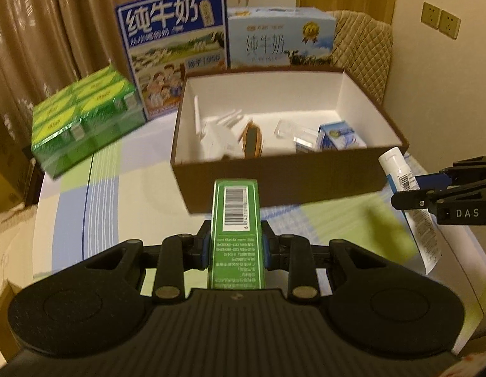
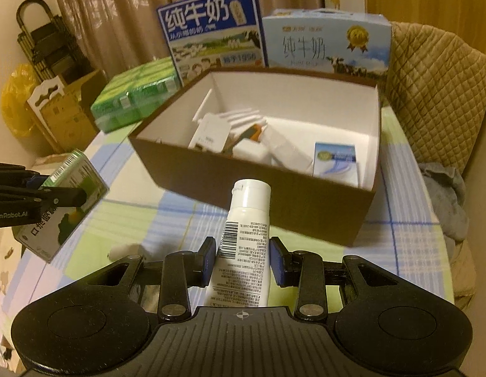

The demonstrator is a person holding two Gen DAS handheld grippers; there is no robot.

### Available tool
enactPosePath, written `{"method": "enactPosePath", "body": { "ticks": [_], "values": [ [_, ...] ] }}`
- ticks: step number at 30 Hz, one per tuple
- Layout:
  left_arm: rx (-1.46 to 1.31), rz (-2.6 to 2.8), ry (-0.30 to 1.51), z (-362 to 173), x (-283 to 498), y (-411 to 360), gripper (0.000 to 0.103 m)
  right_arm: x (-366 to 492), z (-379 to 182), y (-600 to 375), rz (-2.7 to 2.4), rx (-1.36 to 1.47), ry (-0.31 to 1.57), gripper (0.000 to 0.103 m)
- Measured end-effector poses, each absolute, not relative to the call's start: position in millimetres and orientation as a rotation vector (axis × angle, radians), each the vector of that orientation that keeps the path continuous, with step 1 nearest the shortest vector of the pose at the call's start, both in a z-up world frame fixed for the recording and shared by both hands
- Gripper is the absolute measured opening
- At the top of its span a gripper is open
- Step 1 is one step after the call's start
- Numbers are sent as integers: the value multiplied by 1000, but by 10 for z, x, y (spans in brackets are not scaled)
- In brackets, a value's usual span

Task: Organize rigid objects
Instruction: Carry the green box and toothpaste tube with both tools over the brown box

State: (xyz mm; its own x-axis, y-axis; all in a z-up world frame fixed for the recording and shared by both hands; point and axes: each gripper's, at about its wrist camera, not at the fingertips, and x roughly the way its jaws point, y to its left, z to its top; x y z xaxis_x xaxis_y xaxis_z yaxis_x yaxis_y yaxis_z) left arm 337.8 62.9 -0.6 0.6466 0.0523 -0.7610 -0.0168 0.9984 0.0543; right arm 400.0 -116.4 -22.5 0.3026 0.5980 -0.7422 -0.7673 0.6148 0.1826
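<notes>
My left gripper is shut on a slim green carton with a barcode, held above the checked tablecloth just in front of the open brown box. My right gripper is shut on a white tube with its cap pointing toward the same brown box. Each gripper shows in the other's view: the right gripper with the white tube at the right edge, the left gripper with the green carton at the left edge. Inside the box lie white items, an orange-edged tool and a small blue-white carton.
Behind the box stand a dark blue milk case and a pale blue milk case. A shrink-wrapped pack of green cartons sits at the table's left. A quilted chair back rises at the right; cardboard boxes stand beyond the left edge.
</notes>
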Motion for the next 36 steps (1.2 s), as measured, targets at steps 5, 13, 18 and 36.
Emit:
{"method": "enactPosePath", "body": {
  "ticks": [5, 13, 18, 36],
  "values": [
    [64, 18, 831, 130, 3612, 572, 26, 4193, -60, -1128, 914, -201, 842, 33],
    [85, -10, 792, 297, 4000, 505, 26, 4484, 193, -1020, 913, -168, 781, 33],
    [95, -18, 785, 359, 4273, 489, 26, 4702, 291, -933, 913, -151, 764, 33],
    [122, -39, 827, 165, 5189, 382, 26, 5448, 278, -516, 879, -147, 768, 33]
  ]
}}
